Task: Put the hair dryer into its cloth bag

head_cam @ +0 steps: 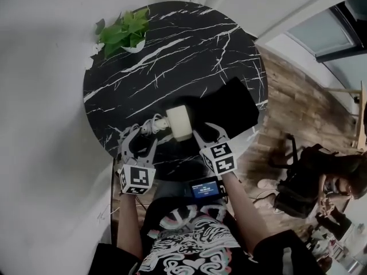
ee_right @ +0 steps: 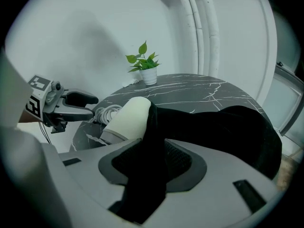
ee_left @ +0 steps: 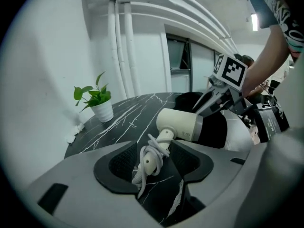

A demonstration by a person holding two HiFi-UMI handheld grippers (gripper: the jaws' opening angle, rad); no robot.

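Head view, centre: the hair dryer (head_cam: 180,122) lies on the round black marble table (head_cam: 172,50), its nozzle end at the mouth of the black cloth bag (head_cam: 232,105) to its right, with the barrel and cord-wrapped handle (ee_left: 151,163) outside. The left gripper (head_cam: 143,136), lower left, is released, its jaws apart on either side of the handle. The right gripper (head_cam: 209,132), just right of centre, is likewise released, a fold of the bag lying between its parted jaws; potted plant (head_cam: 123,30) at upper left

Hair dryer (head_cam: 179,122) left of cloth bag (head_cam: 234,106), perhaps partly inside.
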